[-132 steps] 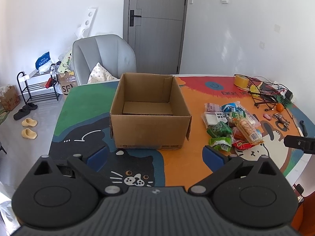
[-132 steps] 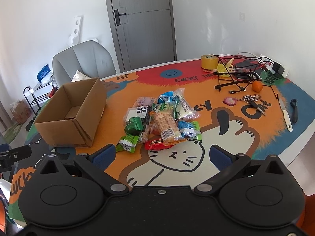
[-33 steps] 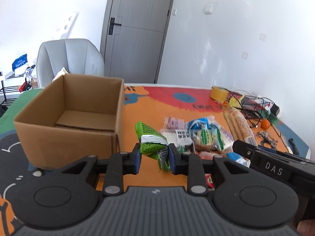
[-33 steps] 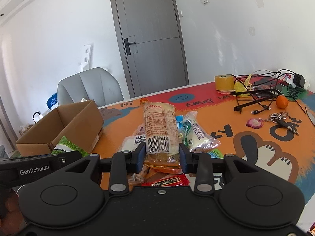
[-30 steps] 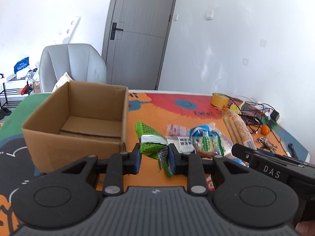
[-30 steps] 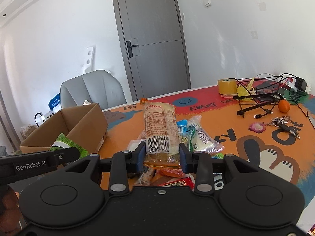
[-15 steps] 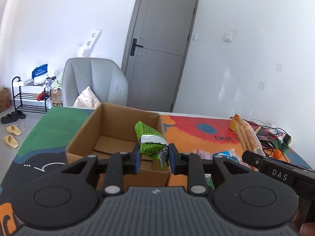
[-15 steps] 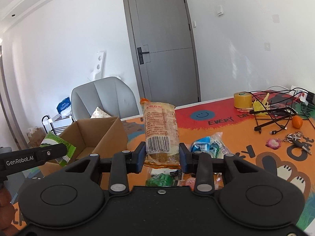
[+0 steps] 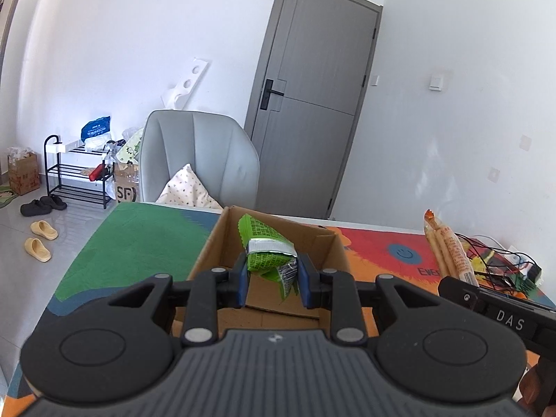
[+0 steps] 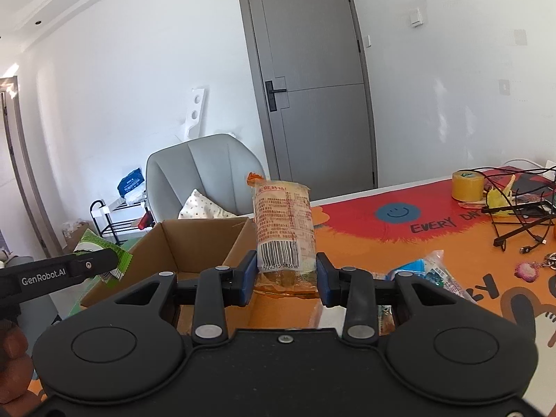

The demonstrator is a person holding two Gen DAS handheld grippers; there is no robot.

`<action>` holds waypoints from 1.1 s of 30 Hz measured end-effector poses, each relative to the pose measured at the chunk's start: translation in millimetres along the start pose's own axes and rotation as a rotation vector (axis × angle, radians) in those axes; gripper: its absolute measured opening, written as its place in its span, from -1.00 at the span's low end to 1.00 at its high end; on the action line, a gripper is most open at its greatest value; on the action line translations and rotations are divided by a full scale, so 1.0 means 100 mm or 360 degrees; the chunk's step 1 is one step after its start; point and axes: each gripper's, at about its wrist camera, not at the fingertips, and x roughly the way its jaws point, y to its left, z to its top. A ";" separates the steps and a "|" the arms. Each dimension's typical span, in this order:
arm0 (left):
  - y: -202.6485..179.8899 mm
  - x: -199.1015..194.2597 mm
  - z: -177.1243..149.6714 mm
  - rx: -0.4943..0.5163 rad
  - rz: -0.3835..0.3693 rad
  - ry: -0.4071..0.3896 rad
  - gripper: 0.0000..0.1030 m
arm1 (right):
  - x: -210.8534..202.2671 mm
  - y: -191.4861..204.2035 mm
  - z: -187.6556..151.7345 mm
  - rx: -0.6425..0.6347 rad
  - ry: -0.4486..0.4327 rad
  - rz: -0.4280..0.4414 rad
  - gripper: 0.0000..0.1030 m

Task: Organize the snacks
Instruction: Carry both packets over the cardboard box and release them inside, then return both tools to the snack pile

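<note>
A cartoon-printed table mat (image 10: 434, 243) fronts a grey door (image 10: 312, 80).

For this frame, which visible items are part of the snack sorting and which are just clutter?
Part of the job:
- green snack packet, clamped in the left gripper
- orange snack packet, clamped in the right gripper
- cardboard box
- blue-and-white snack packets on the table

Lying about:
- tape roll
- black cables
- grey chair
- shoe rack

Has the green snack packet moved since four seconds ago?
Yes. The green snack packet, then on the table right of the cardboard box, is now lifted in front of the box.
</note>
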 end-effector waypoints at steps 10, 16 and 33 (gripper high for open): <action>0.13 0.24 0.01 -0.0019 0.0071 0.0075 -0.42 | 0.25 0.27 0.01 0.0004 0.0019 0.0126 -0.30; 0.25 0.23 -0.02 -0.0066 0.0144 0.0088 0.05 | 0.39 0.43 0.00 -0.0023 0.0037 0.0180 -0.30; 0.42 0.02 -0.02 -0.0183 0.0264 0.0065 0.83 | 0.27 0.37 -0.03 0.0038 0.0041 0.0115 0.81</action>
